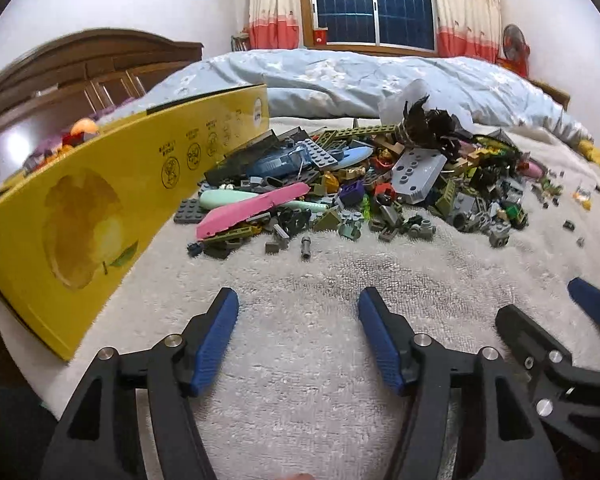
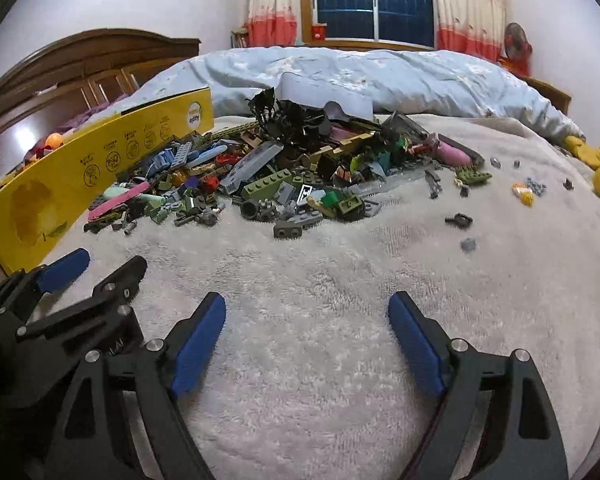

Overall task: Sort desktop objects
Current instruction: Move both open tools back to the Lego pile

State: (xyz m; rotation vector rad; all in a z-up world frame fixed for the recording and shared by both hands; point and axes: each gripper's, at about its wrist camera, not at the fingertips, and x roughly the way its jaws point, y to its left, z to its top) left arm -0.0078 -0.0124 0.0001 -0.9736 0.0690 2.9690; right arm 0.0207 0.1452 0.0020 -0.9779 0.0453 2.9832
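A heap of mixed toy bricks (image 1: 360, 184) (image 2: 283, 172) lies on a white towel (image 1: 320, 320) (image 2: 340, 300) spread over a bed. A long pink piece (image 1: 251, 210) and a grey studded plate (image 1: 418, 170) stand out in the heap. My left gripper (image 1: 297, 300) is open above bare towel, short of the heap, with nothing between its blue pads. My right gripper (image 2: 308, 304) is open too, wider, over bare towel and holding nothing. Each gripper shows in the other's view: the right gripper (image 1: 540, 304) at the right edge, the left gripper (image 2: 111, 262) at the left.
A yellow cardboard box (image 1: 99, 208) (image 2: 59, 184) stands on edge along the left of the heap. Several loose small pieces (image 2: 460, 220) are scattered right of the heap. A blue quilt (image 1: 360, 76) lies behind, a yellow cloth (image 2: 592, 156) at far right, a wooden headboard (image 1: 79, 64) at left.
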